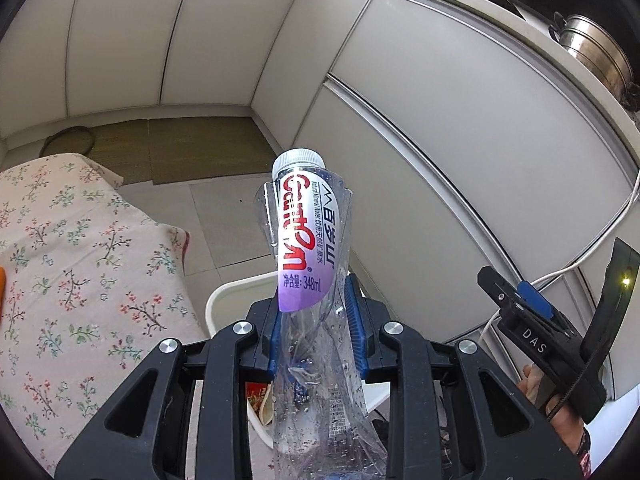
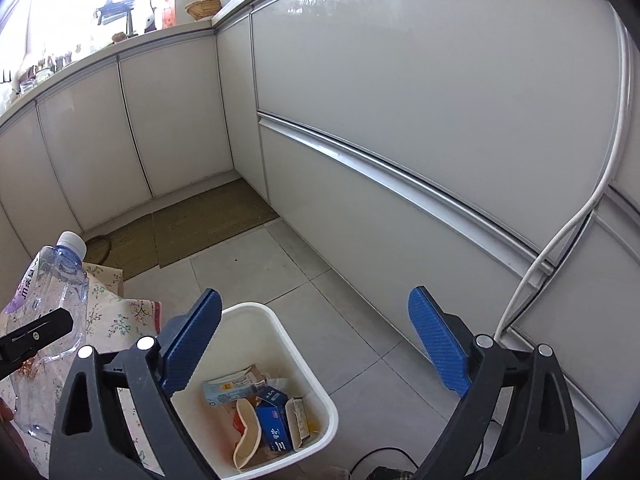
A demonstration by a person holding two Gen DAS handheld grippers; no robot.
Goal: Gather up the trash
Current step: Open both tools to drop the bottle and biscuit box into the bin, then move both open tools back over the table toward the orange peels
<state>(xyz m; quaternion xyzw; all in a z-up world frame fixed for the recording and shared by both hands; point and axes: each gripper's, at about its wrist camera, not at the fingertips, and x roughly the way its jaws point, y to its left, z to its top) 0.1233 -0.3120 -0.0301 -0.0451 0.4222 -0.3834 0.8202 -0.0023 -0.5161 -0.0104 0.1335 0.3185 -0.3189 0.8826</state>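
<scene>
A crushed clear water bottle [image 1: 308,248] with a white cap and a red and purple label stands up between the blue pads of my left gripper [image 1: 318,320], which is shut on its lower body. Under it shows the rim of the white trash bin [image 1: 236,286]. In the right wrist view the same bin [image 2: 288,336] sits on the tiled floor and holds cartons, a blue box [image 2: 274,426] and a paper cup. My right gripper [image 2: 316,344] hangs above the bin, jaws spread wide with nothing between the pads. The bottle [image 2: 52,304] shows at the left edge, beside the left gripper's finger.
A table with a floral cloth [image 1: 80,264] stands left of the bin. White kitchen cabinets [image 2: 400,120] wrap the corner behind and to the right. A brown mat [image 2: 208,224] lies on the floor in the corner. A white cable [image 2: 560,240] hangs down the cabinet front on the right.
</scene>
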